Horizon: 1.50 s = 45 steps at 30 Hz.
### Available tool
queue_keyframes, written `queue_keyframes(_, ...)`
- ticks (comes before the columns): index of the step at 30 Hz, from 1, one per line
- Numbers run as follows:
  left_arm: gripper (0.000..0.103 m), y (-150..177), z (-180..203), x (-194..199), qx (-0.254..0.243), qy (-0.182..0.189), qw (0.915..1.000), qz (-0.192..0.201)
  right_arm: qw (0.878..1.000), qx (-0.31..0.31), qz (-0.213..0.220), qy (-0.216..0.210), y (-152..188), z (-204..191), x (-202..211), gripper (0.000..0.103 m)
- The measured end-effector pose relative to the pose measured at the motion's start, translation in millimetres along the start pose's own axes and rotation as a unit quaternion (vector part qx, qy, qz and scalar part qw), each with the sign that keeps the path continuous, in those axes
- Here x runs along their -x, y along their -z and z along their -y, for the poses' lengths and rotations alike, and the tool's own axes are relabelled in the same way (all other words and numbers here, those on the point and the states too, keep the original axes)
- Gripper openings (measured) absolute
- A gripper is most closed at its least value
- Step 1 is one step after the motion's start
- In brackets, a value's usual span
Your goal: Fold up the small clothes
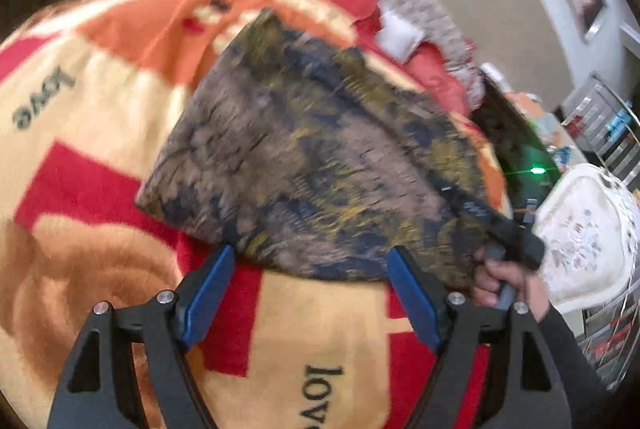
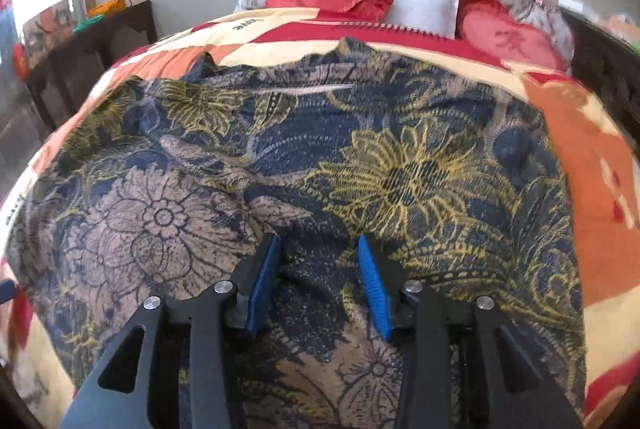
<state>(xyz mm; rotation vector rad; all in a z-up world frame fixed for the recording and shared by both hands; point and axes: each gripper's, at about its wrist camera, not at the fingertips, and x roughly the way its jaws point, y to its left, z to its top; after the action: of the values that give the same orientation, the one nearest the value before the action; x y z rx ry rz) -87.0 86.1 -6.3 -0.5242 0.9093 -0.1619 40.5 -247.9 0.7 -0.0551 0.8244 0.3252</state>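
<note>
Garment (image 2: 320, 157): dark floral print, spread flat on blanket (image 2: 600, 157), stretching toward the pillows (image 2: 424, 3).
Left gripper (image 1: 310, 261): wide open, empty.
Right gripper (image 2: 318, 249): parted, fabric between, grip unclear.

L tongs (image 1: 310, 293) spread wide, nothing between, at near edge of floral cloth (image 1: 304, 165) on red/cream blanket (image 1: 92, 133). R hand (image 1: 504, 281) at cloth's right corner. Pic blurred.

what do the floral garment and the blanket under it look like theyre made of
The floral garment looks like thin woven cloth, probably printed cotton or rayon: matte, with fine creases and soft folds. The blanket beneath looks like thick plush fleece, likely synthetic: fuzzy nap and soft-edged colour blocks. Neither fibre can be confirmed by sight.
</note>
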Motion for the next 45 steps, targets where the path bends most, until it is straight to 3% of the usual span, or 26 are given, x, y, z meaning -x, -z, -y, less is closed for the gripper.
queue_keyframes(11,0.089,9,26,-19,-0.041,-0.096,0.9945,-0.008,1.000,-0.002,-0.002,-0.002,3,3,5,0.045)
queue_keyframes(16,0.094,9,29,-24,-0.045,-0.104,0.9934,-0.013,1.000,0.000,-0.003,0.000,-1,0,-4,0.045)
queue_keyframes(28,0.094,9,28,-22,-0.046,-0.097,0.9941,-0.014,1.000,0.002,-0.003,0.003,1,-1,-2,0.045)
queue_keyframes(31,0.094,11,23,-14,-0.026,-0.069,0.9972,-0.010,1.000,0.003,-0.003,0.005,1,-1,-2,0.045)
queue_keyframes(33,0.094,15,4,-1,0.026,0.005,0.9996,0.005,1.000,0.007,-0.002,0.010,2,-3,-1,0.045)
queue_keyframes(35,0.093,21,-24,11,0.095,0.078,0.9922,0.021,1.000,0.011,-0.001,0.014,2,-4,-1,0.045)
queue_keyframes(37,0.084,21,-40,15,0.133,0.106,0.9850,0.028,1.000,0.009,-0.001,0.013,2,-4,-1,0.045)
queue_keyframes(40,0.084,12,-50,12,0.176,0.123,0.9763,0.027,1.000,0.006,-0.001,0.009,2,-3,-1,0.045)
queue_keyframes(45,0.080,-19,-63,-3,0.221,0.123,0.9665,0.046,1.000,0.004,-0.001,0.005,2,-1,-1,0.045)
